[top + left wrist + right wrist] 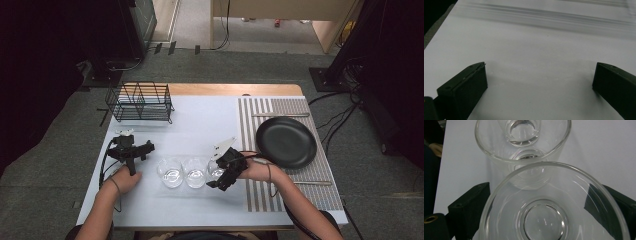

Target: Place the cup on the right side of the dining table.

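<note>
Three clear glass bowls stand in a row on the white table [200, 125]: the left one [170, 172], the middle one [195, 172] and the right one [215, 170]. My right gripper [221, 176] reaches in from the right with its jaws on either side of the right bowl [554, 215]; I cannot make out any pressing contact. Beyond it the middle bowl [524, 152] lines up in the right gripper view. My left gripper [149, 148] rests at the table's left, jaws wide apart [540, 75] over bare table.
A black wire rack [141, 101] stands at the back left. A black plate [286, 142] lies on a striped mat [260, 195] at the right, with slim utensils [280, 115] at its far and near ends. Cables trail from both grippers.
</note>
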Motion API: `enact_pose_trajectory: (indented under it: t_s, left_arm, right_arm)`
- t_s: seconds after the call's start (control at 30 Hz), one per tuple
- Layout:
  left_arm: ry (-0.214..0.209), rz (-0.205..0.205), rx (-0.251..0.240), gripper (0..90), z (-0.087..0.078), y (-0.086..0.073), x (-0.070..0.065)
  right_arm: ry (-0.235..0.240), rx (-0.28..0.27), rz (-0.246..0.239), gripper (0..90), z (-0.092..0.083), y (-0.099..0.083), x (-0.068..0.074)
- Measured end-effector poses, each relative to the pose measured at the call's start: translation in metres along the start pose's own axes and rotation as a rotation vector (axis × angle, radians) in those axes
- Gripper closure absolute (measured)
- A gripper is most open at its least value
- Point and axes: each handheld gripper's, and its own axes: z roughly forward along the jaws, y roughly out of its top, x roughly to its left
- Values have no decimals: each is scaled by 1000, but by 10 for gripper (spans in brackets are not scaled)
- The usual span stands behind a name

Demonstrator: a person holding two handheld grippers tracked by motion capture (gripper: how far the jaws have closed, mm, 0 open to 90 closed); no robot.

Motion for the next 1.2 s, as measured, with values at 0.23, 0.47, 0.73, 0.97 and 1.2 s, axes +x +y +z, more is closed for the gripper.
enact_pose_trajectory:
  t_s: [0.23,0.47,0.73,0.97,1.2]
  left_arm:
    - [0,1,1,0,0,0,0]
    - [0,0,0,0,0,0,0]
    - [0,0,0,0,0,0,0]
    - [0,1,1,0,0,0,0]
    - [0,1,1,0,0,0,0]
  right_arm:
    - [-29,-16,7,134,-1,-1,-1]
    - [-28,-4,-5,137,1,-1,-2]
    - [-12,7,-32,188,0,-2,-1]
    - [-10,6,-36,190,0,-2,-1]
    - [-7,3,-38,192,-1,-2,-1]
